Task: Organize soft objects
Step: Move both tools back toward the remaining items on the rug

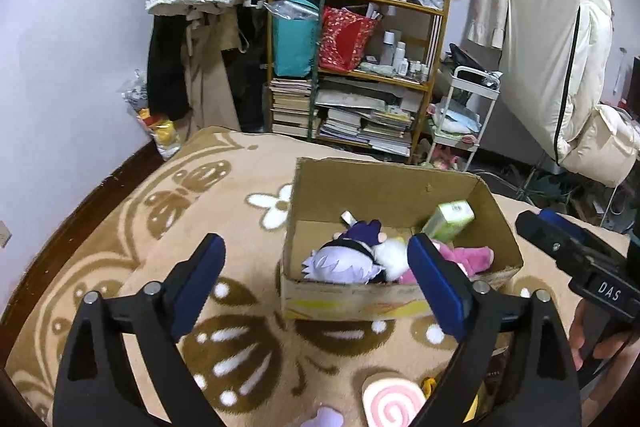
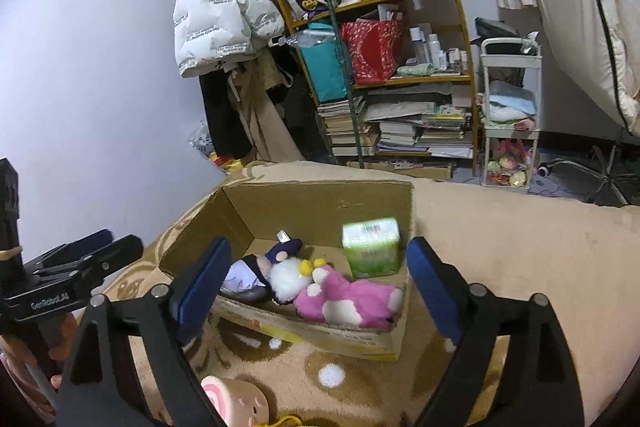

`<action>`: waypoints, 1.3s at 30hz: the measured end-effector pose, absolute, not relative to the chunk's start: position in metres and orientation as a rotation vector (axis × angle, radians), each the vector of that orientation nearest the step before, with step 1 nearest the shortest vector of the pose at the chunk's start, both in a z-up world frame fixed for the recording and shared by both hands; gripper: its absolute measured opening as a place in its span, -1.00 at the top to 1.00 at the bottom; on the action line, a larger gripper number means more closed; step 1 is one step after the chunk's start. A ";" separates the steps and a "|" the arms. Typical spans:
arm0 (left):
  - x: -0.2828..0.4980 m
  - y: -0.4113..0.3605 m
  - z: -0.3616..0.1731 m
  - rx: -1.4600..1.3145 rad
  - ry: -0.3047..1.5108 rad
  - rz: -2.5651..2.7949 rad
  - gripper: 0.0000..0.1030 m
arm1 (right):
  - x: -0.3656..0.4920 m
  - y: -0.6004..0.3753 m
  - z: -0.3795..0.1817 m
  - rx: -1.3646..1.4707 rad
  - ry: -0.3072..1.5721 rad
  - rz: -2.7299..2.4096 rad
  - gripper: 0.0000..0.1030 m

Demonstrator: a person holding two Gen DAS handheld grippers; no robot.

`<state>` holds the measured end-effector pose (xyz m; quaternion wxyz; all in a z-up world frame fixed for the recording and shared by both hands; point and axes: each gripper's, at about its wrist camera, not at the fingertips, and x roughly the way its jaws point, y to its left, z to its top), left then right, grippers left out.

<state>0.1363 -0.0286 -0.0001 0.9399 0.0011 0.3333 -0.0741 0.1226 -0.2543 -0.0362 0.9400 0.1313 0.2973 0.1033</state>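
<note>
Both grippers, left gripper (image 1: 316,283) and right gripper (image 2: 318,285), are spread wide and empty. The pink plush (image 2: 352,301) lies flat in the cardboard box (image 2: 320,195), long axis along the near wall.

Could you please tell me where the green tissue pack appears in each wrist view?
Left wrist: green tissue pack leans in the cardboard box's far right corner.
Right wrist: it stands against the box's right wall, behind the pink plush.
Shared landmark: the box.
</note>
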 end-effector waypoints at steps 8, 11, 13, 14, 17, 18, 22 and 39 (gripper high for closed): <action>0.109 -0.029 0.009 0.039 0.692 -0.138 -0.91 | 0.098 -0.260 -0.026 0.273 0.606 0.169 -0.95; 0.100 -0.030 0.008 0.056 0.722 -0.149 -0.92 | 0.088 -0.261 -0.024 0.266 0.621 0.157 -0.95; 0.095 -0.032 0.008 0.070 0.743 -0.156 -0.92 | 0.081 -0.261 -0.023 0.262 0.632 0.155 -0.95; 0.091 -0.033 0.007 0.077 0.756 -0.160 -0.92 | 0.077 -0.261 -0.022 0.262 0.636 0.153 -0.95; 0.082 -0.033 0.006 0.087 0.773 -0.162 -0.92 | 0.066 -0.262 -0.023 0.267 0.653 0.151 -0.95; 0.080 -0.033 0.005 0.090 0.779 -0.159 -0.92 | 0.064 -0.261 -0.023 0.267 0.660 0.148 -0.95; 0.071 -0.032 0.002 0.092 0.808 -0.159 -0.92 | 0.054 -0.260 -0.025 0.266 0.693 0.146 -0.95; 0.068 -0.049 -0.034 0.110 0.908 -0.200 -0.91 | 0.041 -0.268 -0.061 0.324 0.863 0.107 -0.78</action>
